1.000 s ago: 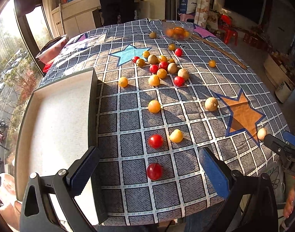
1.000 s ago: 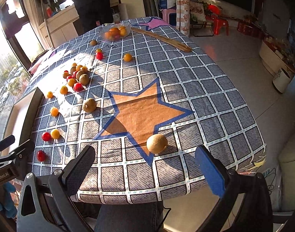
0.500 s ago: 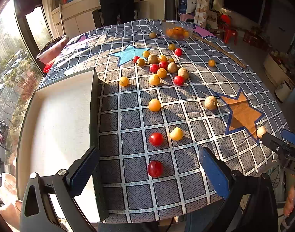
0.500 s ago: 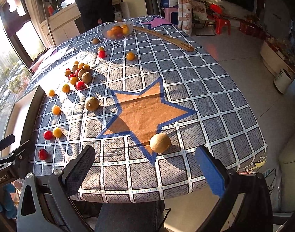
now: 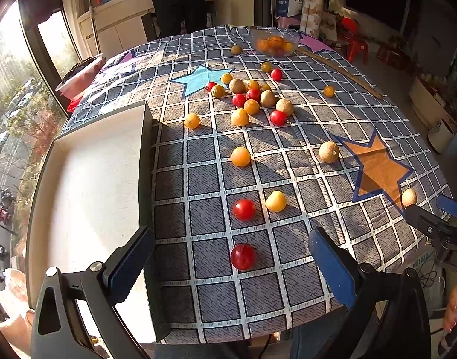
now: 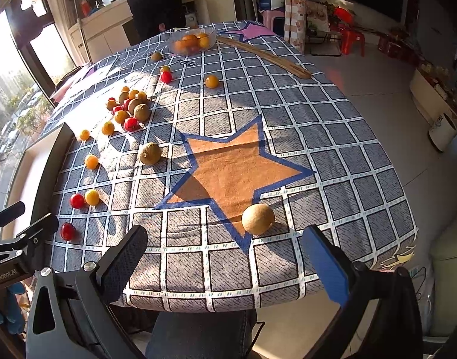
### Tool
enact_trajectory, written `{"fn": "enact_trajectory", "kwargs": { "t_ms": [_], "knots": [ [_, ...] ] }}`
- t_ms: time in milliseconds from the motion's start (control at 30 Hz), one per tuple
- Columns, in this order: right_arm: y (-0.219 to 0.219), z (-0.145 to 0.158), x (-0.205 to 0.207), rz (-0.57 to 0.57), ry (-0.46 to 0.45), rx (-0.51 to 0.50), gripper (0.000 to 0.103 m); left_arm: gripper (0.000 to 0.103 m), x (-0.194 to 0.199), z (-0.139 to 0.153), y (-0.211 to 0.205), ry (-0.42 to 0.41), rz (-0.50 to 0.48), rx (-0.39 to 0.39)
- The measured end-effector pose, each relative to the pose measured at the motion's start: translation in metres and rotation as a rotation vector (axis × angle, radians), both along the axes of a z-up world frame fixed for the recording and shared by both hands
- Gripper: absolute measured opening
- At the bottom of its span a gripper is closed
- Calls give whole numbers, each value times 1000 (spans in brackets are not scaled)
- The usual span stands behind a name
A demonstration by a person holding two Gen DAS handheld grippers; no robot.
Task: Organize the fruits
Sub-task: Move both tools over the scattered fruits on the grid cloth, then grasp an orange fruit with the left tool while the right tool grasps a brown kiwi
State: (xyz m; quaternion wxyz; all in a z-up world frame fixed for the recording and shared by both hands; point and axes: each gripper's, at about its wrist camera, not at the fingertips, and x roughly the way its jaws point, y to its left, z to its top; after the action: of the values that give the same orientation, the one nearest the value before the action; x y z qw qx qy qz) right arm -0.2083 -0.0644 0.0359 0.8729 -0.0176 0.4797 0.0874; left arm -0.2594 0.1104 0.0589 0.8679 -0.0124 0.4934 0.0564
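- While both grippers hung at the near edge of the table, the left gripper (image 5: 228, 264) had its jaws spread wide and held nothing, with a red tomato (image 5: 243, 256) lying on the checked tablecloth (image 5: 288, 137) between its fingers, untouched.
- Beside it on the left sat a white tray (image 5: 88, 179), with no fruit in it.
- Farther up the cloth lay another red tomato (image 5: 243, 209) just beside a yellow fruit (image 5: 276, 201), an orange fruit (image 5: 240, 156), and a cluster of mixed fruits (image 5: 255, 98) near the blue star (image 5: 200, 79).
- At the far end stood a glass bowl (image 5: 275, 43) holding oranges.
- The right gripper (image 6: 224, 263) was likewise wide apart and empty, with a brown round fruit (image 6: 257, 219) just ahead of it, on the tip of the orange star (image 6: 234, 167).
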Motion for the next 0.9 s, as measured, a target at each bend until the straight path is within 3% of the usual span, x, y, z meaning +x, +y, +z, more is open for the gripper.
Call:
{"fn": "enact_trajectory", "kwargs": {
  "t_ms": [367,900],
  "knots": [
    [-5,-7,5,-9,24,-8,103,103,18,0,2,-4,-15,25],
    [-9,-24,30,-32,52,-50,102,103,91,-23,-2,20,-59,53]
  ]
}}
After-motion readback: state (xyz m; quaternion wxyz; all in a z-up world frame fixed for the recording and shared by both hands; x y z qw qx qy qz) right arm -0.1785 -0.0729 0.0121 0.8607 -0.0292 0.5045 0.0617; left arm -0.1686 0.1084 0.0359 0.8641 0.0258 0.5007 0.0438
